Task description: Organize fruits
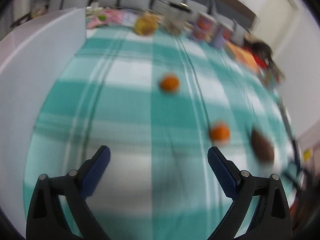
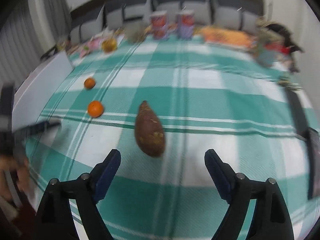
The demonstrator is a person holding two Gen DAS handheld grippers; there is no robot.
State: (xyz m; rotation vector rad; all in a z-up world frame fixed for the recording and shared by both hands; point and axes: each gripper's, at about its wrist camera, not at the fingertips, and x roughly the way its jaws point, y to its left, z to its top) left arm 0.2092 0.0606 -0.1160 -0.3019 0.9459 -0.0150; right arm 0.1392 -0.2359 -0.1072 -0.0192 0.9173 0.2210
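Two small oranges lie on a teal-and-white checked tablecloth: the far orange [image 1: 169,83] [image 2: 89,83] and the near orange [image 1: 219,133] [image 2: 95,109]. A brown sweet potato [image 2: 149,129] [image 1: 262,147] lies lengthwise to their right. My left gripper [image 1: 159,156] hangs open over bare cloth, below and left of the near orange, nothing between its fingers. My right gripper [image 2: 162,159] is open too, and the sweet potato's near end sits just beyond its fingertips. The left gripper's dark finger [image 2: 40,128] shows blurred at the left edge of the right wrist view.
A white board [image 1: 40,80] stands along the table's left side. At the far edge are a yellow-orange jar [image 1: 145,25], two printed cartons [image 2: 172,25], pink packets [image 1: 108,18] and orange cloth [image 2: 226,35]. A hand [image 2: 14,172] shows at lower left.
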